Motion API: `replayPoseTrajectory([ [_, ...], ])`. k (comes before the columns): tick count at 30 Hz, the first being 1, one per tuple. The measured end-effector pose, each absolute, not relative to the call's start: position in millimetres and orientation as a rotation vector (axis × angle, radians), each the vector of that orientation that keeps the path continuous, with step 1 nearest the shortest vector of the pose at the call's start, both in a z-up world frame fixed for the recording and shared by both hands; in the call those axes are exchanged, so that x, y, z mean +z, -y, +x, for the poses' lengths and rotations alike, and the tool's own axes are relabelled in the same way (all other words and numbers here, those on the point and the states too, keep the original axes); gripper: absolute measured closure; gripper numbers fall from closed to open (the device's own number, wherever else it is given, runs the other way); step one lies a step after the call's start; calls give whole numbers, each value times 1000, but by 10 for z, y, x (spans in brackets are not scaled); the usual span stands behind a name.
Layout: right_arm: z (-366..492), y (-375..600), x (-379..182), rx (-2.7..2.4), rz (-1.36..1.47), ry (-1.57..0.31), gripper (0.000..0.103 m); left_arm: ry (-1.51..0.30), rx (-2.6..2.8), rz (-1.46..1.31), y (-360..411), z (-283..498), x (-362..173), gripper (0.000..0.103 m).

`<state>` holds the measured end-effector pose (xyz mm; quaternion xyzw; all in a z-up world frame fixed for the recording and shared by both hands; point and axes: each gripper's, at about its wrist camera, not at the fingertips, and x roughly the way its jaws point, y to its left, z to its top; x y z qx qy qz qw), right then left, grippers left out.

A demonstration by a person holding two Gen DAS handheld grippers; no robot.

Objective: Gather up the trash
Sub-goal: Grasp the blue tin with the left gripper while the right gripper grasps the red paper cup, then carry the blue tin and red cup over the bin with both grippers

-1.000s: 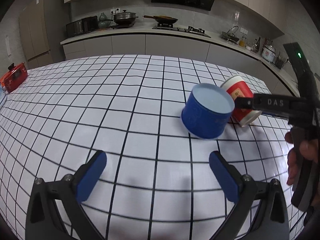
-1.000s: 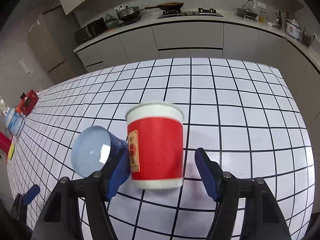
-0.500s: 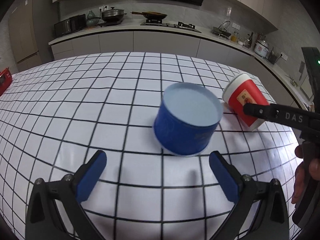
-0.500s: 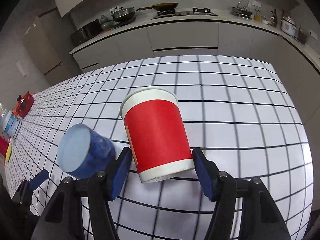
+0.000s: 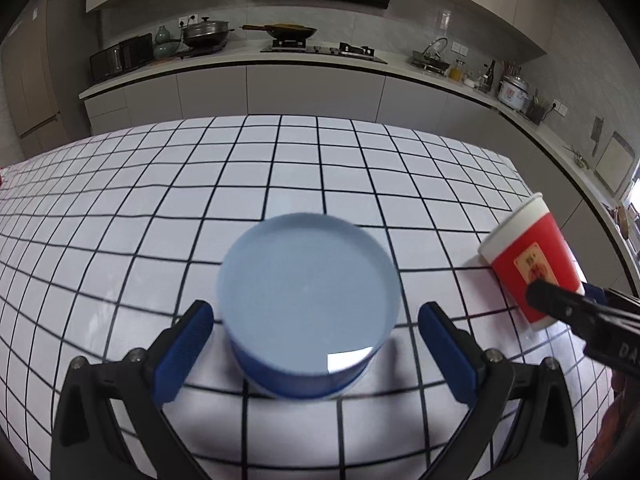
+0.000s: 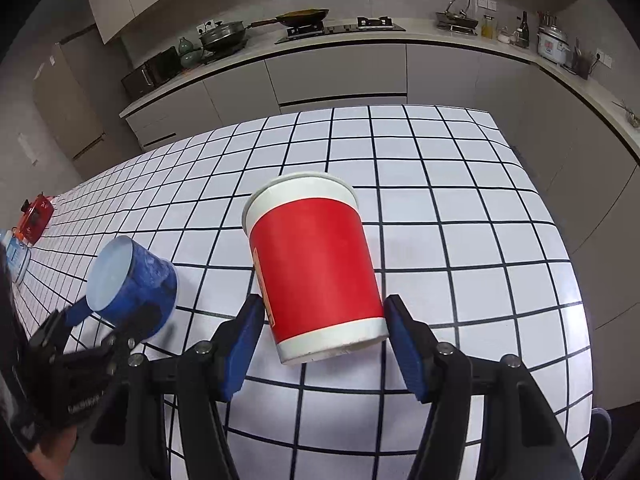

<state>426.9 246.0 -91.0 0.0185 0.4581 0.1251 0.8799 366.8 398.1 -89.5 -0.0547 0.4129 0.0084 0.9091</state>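
Note:
A blue cup (image 5: 308, 300) lies tilted on the checked table (image 5: 280, 168), its pale flat end facing the left wrist camera. My left gripper (image 5: 314, 344) is open, with the cup between its fingers and a gap on both sides. The same cup shows at the left of the right wrist view (image 6: 136, 284). A red paper cup (image 6: 316, 264) with white bands is tilted, its wide end away from the right wrist camera. My right gripper (image 6: 324, 340) is shut on its narrow end, both blue pads against its wall. The red cup (image 5: 528, 264) also shows at the right of the left wrist view.
The table's right edge (image 6: 556, 216) runs close beside the red cup. A small red object (image 6: 36, 216) and a pale container (image 6: 16, 256) sit at the table's far left. A kitchen counter (image 5: 320, 64) with pans and a stove runs along the back.
The left gripper has moved up to the blue cup, which now lies between its open fingers. The right gripper's fingers have closed onto the red cup, and the cup has tipped from upright to tilted.

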Motion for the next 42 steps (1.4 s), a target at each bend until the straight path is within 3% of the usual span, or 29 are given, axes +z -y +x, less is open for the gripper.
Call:
replayPoseTrajectory([
  [6,4155,-2435,-856,271,39,-945,39,-879,18,-100,-3935,3785,-917,1],
  [7,4140,-2438,-843,274,39,-941,39,-882,21,-96,-3933,3779,-919,7],
  [8,4131,-2439,-831,276,37,-938,40,-882,21,-91,-3935,3777,-916,26],
  [30,3751,-2446,-751,366,7,-930,41,-779,21,-59,-3769,3169,-579,25],
  [32,3742,-2475,-791,397,6,-947,39,-787,27,-67,-3786,3142,-613,25],
  [35,3811,-2561,-837,369,-53,-931,18,-802,37,-69,-3836,3135,-666,25],
  [39,3998,-2667,-936,388,-65,-969,17,-819,49,-74,-3907,3118,-707,25],
  [40,4039,-2713,-980,395,-84,-995,17,-820,49,-73,-3910,3122,-709,25],
  [41,4058,-2730,-1001,410,-85,-1009,34,-820,49,-70,-3914,3113,-711,25],
  [42,4057,-2734,-999,430,-72,-1007,42,-820,50,-67,-3910,3115,-708,25],
])
